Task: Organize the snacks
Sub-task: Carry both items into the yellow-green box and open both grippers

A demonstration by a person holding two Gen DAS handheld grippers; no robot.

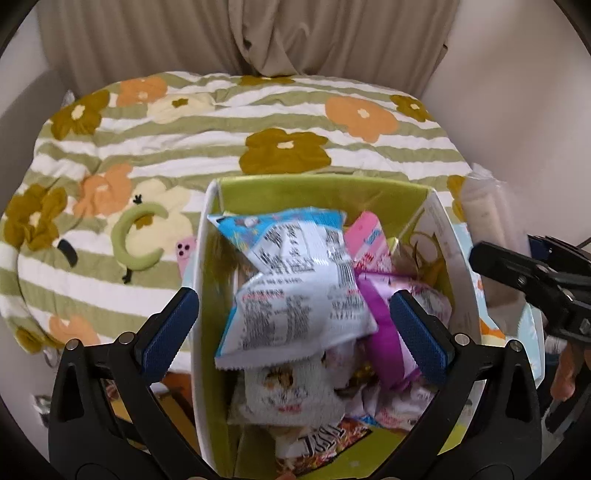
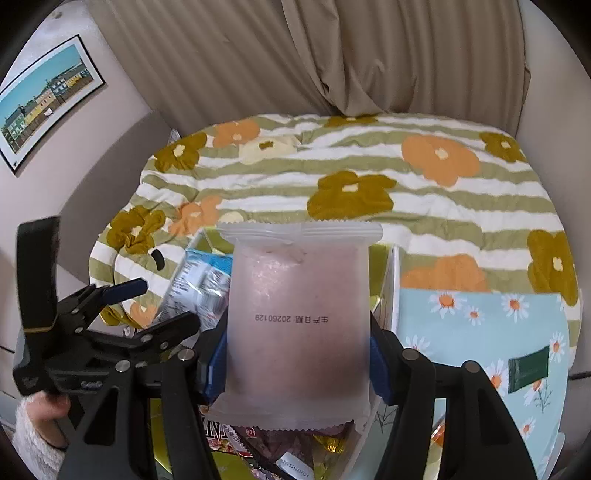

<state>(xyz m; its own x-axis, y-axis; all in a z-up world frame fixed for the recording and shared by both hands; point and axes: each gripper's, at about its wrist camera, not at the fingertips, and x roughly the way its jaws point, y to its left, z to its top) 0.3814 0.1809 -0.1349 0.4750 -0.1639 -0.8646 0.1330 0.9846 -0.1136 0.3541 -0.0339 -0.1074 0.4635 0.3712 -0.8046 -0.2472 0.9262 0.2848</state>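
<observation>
a: closest up, right gripper (image 2: 297, 354) has its blue pads clamped on both sides of a frosted packet (image 2: 297, 325), held upright just above the box. printed on it: "20260129" after a few chinese characters.

b: and the left gripper (image 1: 293, 325)?

a: spread wide, nothing between the pads; one finger hangs outside the box wall, the other over the snacks.

b: largest thing around?

a: bed (image 1: 236, 122), one quilt in green and white stripes with orange, mustard and cream flowers. behind it a beige curtain (image 1: 258, 33), and one framed picture (image 2: 44, 99) of coloured houses on the wall.

b: then?

a: one box (image 1: 201, 236), white outside, lime inside, sitting on the quilt and full of snacks. beside it one pale blue daisy-print sheet (image 2: 480, 325) with a dark green sachet (image 2: 527, 369) on it.

b: what's in the box?

a: two blue-and-white bags (image 1: 295, 291) with dense small print, too blurred to read, one pink pack (image 1: 369, 236), one purple pack (image 1: 380, 332), one white cartoon-print bag (image 1: 291, 387), more beneath that i can't count.

b: smaller bits?

a: one green curved toy (image 1: 133, 240) and one pink phone (image 1: 184, 251) on the quilt.
</observation>
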